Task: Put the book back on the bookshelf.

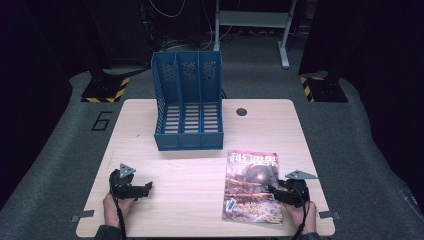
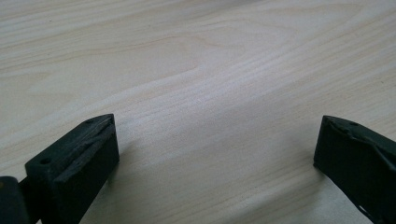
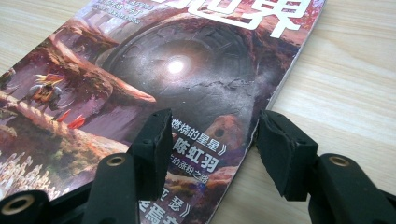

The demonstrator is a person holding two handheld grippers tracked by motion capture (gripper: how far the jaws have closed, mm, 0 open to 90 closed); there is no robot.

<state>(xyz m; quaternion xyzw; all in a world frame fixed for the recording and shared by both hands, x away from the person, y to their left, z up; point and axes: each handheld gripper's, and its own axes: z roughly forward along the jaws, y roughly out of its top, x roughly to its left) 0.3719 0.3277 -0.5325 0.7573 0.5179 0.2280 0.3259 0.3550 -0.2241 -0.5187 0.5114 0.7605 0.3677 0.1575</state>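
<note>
The magazine lies flat and shut on the table, cover up. The cover shows a big dark round ball with a bright spot, red rocks, and big white letters at the top. Its right edge sits between the right gripper's jaws: one jaw is over the cover, the other just off the edge.
</note>
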